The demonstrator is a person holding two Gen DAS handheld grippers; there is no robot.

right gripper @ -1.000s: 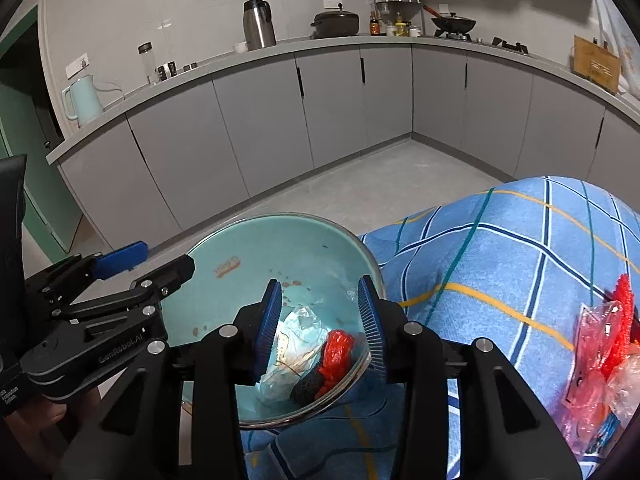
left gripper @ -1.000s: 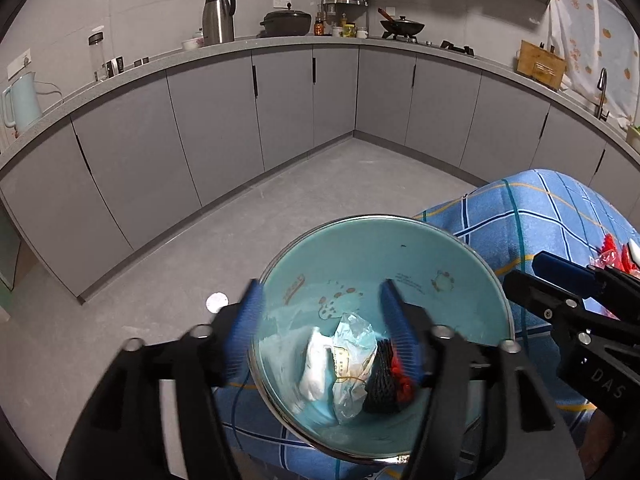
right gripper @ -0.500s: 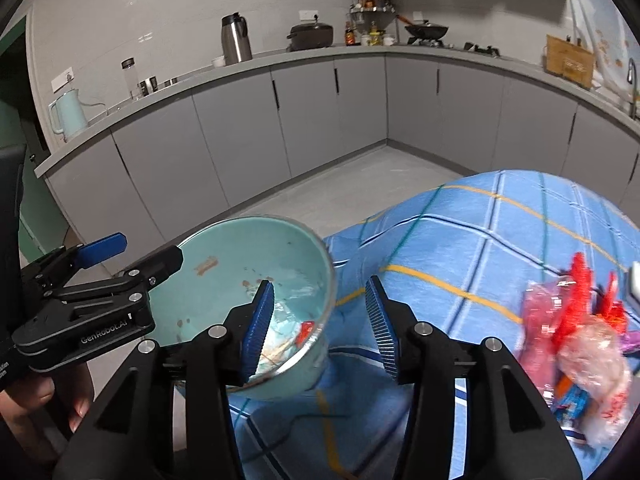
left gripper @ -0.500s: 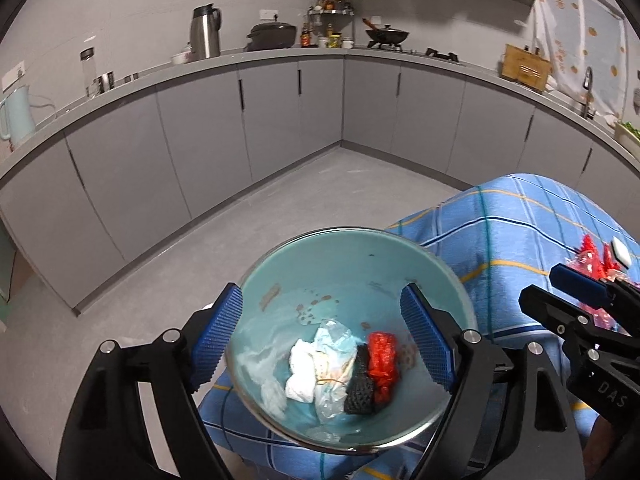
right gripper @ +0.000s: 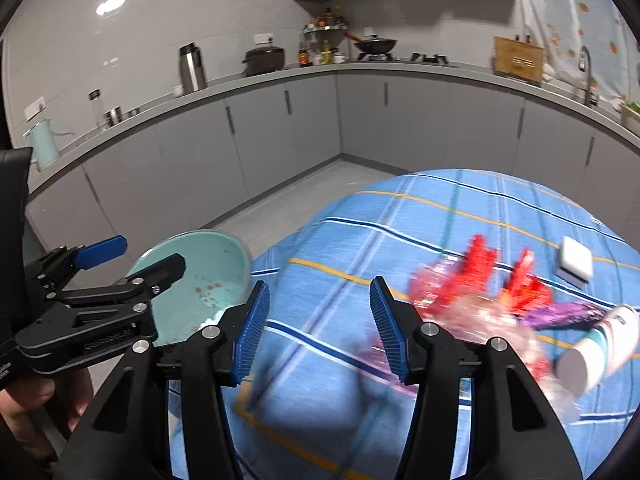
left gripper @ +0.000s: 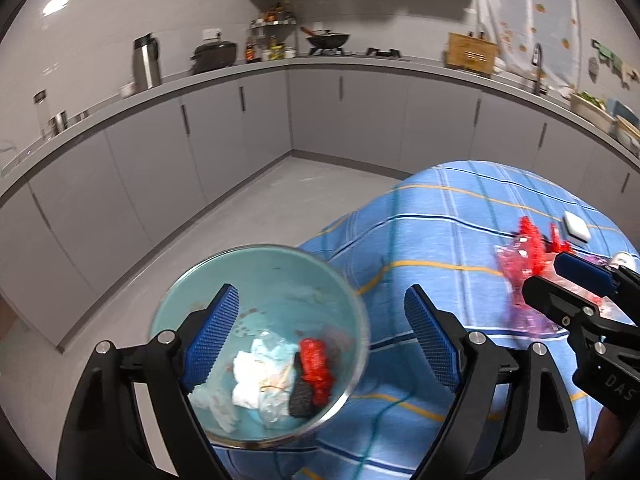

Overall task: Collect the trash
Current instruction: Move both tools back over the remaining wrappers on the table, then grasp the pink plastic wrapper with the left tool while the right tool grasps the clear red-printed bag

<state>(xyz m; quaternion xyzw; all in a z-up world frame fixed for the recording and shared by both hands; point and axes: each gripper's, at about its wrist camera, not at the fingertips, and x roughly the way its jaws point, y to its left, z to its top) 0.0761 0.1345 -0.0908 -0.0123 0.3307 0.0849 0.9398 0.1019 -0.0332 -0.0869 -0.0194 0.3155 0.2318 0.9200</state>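
Observation:
A teal bowl (left gripper: pixel 280 280) sits at the left edge of the table on the blue checked cloth (left gripper: pixel 440 216). It holds white tissue (left gripper: pixel 248 380), a red wrapper (left gripper: pixel 316 364) and a black scrap. My left gripper (left gripper: pixel 322 336) hovers over the bowl's right rim; its jaws are opening and touch nothing. My right gripper (right gripper: pixel 320 328) is also opening, with only cloth between its pads. Just to its right lies a blurred pile of red wrappers (right gripper: pixel 480 276), a purple wrapper (right gripper: pixel 568 316) and a tipped paper cup (right gripper: pixel 600 348).
A white block (right gripper: pixel 574 260) lies on the cloth beyond the pile. Grey cabinets (left gripper: pixel 240 140) curve around the back, with grey floor (left gripper: pixel 260 208) between them and the table. A person's hand (right gripper: pixel 24 396) holds the left gripper (right gripper: pixel 150 254).
Both grippers have swung right, away from the bowl and over the cloth toward the wrapper pile. Their jaws stand wider than before. The bowl and its contents stay in place.

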